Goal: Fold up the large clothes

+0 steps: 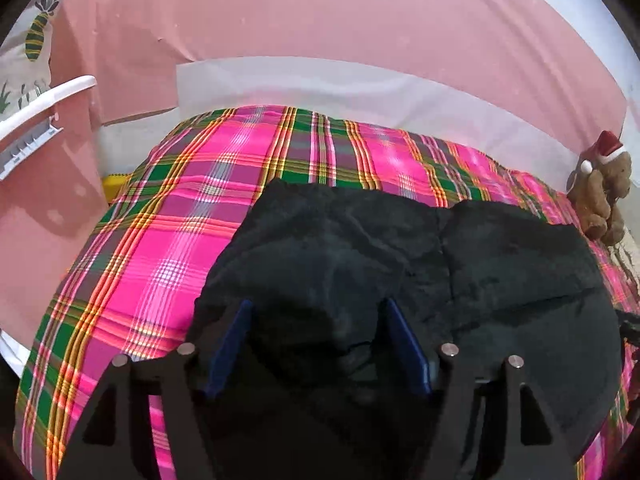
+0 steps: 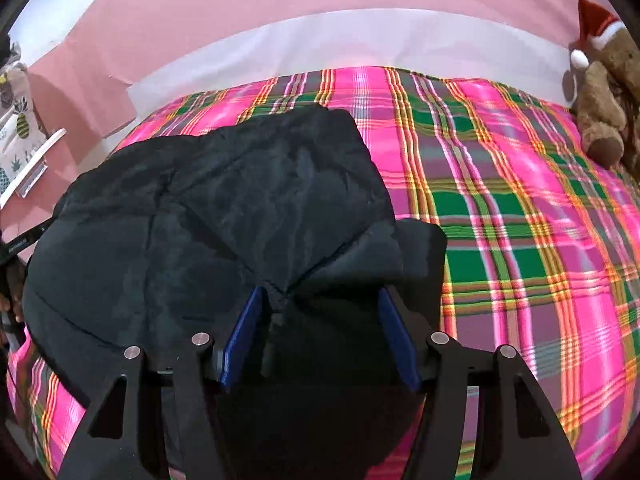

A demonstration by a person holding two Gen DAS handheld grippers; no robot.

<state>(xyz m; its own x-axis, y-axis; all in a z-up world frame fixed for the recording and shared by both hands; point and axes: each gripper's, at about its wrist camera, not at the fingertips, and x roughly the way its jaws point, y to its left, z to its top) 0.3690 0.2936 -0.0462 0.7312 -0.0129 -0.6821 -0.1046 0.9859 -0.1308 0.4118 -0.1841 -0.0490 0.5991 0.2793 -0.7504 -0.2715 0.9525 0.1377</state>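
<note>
A large black garment (image 1: 420,272) lies partly folded on a bed with a pink and green plaid cover (image 1: 168,248). My left gripper (image 1: 318,308) is open, its blue fingers (image 1: 234,340) spread wide over the garment's near left part. In the right wrist view the same garment (image 2: 192,220) fills the left half of the cover (image 2: 520,240). My right gripper (image 2: 320,296) is open over the garment's near right edge, where fabric bunches into a crease between the blue fingers (image 2: 244,332). Whether the fingertips touch the cloth I cannot tell.
A brown teddy bear with a red Santa hat (image 2: 600,92) sits at the bed's far right, also in the left wrist view (image 1: 600,188). A pink wall (image 1: 320,12) with a white band runs behind the bed. A white rail (image 1: 44,100) and a patterned cloth (image 1: 32,40) stand at the left.
</note>
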